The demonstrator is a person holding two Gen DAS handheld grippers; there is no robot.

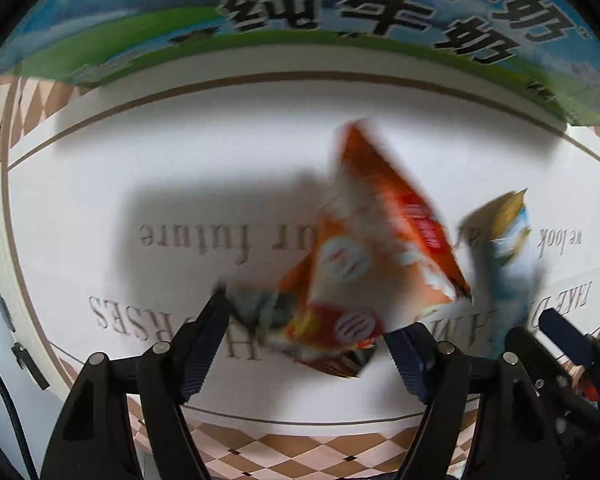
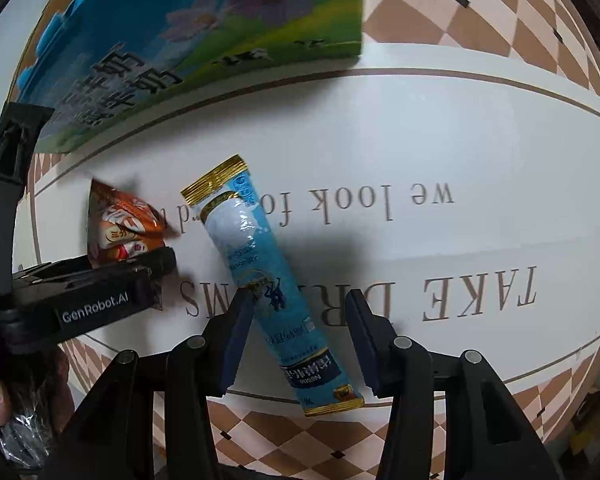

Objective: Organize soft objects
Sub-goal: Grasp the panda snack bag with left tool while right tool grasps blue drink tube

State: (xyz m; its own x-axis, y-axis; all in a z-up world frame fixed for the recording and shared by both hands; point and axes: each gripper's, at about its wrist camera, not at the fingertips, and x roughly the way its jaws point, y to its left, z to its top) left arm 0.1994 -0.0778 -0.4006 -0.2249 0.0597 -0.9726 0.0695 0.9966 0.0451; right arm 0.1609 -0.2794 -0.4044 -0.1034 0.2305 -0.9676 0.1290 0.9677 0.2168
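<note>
An orange snack packet (image 1: 364, 264) lies blurred between the wide-apart fingers of my left gripper (image 1: 312, 316); it also shows in the right wrist view (image 2: 120, 224), with the left gripper (image 2: 100, 288) just in front of it. A long blue stick sachet with gold ends (image 2: 268, 284) lies on the white mat between the open fingers of my right gripper (image 2: 296, 312); its left fingertip (image 2: 242, 300) touches the sachet's edge. The sachet shows blurred at the right of the left wrist view (image 1: 504, 248), with the right gripper (image 1: 560, 332) beside it.
A blue and green milk carton box (image 1: 340, 16) stands at the far edge of the mat, also in the right wrist view (image 2: 188, 40). The white mat with printed words (image 2: 420, 152) lies on a brown-and-cream checkered cloth (image 2: 480, 12).
</note>
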